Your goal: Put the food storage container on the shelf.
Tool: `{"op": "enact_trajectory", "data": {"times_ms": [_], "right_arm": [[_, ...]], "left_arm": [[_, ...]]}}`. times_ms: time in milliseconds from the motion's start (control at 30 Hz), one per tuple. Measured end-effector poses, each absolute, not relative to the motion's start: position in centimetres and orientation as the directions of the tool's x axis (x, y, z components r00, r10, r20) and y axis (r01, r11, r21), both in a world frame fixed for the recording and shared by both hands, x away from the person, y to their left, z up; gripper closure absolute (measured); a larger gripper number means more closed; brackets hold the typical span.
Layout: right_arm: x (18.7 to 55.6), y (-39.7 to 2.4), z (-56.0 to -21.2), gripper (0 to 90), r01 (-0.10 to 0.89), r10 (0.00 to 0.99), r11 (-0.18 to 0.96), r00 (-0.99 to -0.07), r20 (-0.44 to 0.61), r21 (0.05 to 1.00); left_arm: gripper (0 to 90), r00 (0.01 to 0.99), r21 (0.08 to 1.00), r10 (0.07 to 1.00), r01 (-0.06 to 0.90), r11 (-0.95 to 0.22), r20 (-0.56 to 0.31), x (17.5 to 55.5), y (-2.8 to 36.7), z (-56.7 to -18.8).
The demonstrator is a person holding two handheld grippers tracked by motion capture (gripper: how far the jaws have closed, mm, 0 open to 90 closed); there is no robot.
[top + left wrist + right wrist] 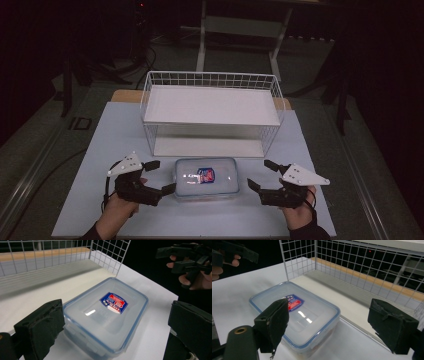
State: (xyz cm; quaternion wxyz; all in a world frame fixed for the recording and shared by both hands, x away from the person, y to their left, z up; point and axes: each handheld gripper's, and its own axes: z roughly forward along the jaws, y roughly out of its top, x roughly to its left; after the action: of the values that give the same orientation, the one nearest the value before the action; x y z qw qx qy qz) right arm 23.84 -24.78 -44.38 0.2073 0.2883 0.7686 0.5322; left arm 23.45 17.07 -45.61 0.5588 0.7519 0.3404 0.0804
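Left gripper point(163, 176): open, jaws spread wide, nothing held; set at the left end of the lidded container point(206, 178), one jaw close against that end, contact not confirmable.
Right gripper point(262, 175): open wide, nothing between the pads; held just off the container's right end, apart from it.
Reason for posture: one gripper at each short end, judged as a two-sided approach to a box too wide for one pair of jaws.
Container position: flat on the white table point(100, 150), centred near the front edge, just in front of the wire rack point(212, 112); lid on, blue seal rim, red-and-blue label point(114, 302) facing up.
Rack: two white shelves inside a wire frame, open toward the front, both shelves bare.
Obstructions: rack front edge and side mesh point(298, 258) close behind the container; lower shelf opening low, little clearance judged above the lid.
Beyond the table: dark floor, a pale stand frame point(240, 30) at the back.
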Motion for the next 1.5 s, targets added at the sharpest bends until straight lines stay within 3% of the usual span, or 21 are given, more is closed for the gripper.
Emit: {"op": "enact_trajectory", "data": {"times_ms": [167,367,567,733,867,1067,1200,1300,1500], "right_arm": [[23.7,-25.0,-44.4,11.1,0.235,0.672,0.226,-0.741,0.023,0.945],[23.5,-24.7,-44.3,12.7,0.218,0.662,0.25,-0.75,-0.002,0.943],[23.8,-24.3,-44.6,10.5,0.272,0.687,0.228,-0.725,0.044,0.935],[24.1,-23.6,-45.2,10.2,0.295,0.7,0.241,-0.713,0.045,0.924],[24.1,-23.3,-45.4,10.2,0.298,0.693,0.249,-0.72,0.045,0.922],[24.3,-23.0,-45.6,10.3,0.312,0.688,0.261,-0.724,0.05,0.914],[24.4,-22.9,-45.8,10.3,0.322,0.686,0.266,-0.726,0.056,0.909],[24.5,-23.0,-45.8,10.7,0.333,0.689,0.263,-0.722,0.065,0.906],[25.0,-23.0,-46.4,13.3,0.384,0.691,0.255,-0.714,0.11,0.887]], "left_arm": [[0.6,0.746,0.876,0.6,0.458,-0.148,-0.289,24.6,16.5,-45.6],[0.6,0.71,0.823,0.601,0.549,-0.146,-0.367,26.5,16.3,-47.1],[0.6,0.623,0.724,0.604,0.681,-0.107,-0.497,27.7,16.3,-49.0],[1.7,0.498,0.582,0.592,0.811,-0.059,-0.633,28.8,16.6,-50.7],[13.4,0.417,0.504,0.587,0.864,-0.018,-0.694,29.3,16.8,-51.4],[29.2,0.332,0.395,0.505,0.919,0.019,-0.797,29.8,17.4,-52.6],[42.7,0.323,0.363,0.474,0.932,-0.008,-0.819,30.1,17.6,-53.6],[48.4,0.305,0.344,0.439,0.939,0.011,-0.845,30.4,18.2,-53.9],[49.5,0.321,0.36,0.436,0.933,0.006,-0.841,30.3,18.2,-53.9]]}}
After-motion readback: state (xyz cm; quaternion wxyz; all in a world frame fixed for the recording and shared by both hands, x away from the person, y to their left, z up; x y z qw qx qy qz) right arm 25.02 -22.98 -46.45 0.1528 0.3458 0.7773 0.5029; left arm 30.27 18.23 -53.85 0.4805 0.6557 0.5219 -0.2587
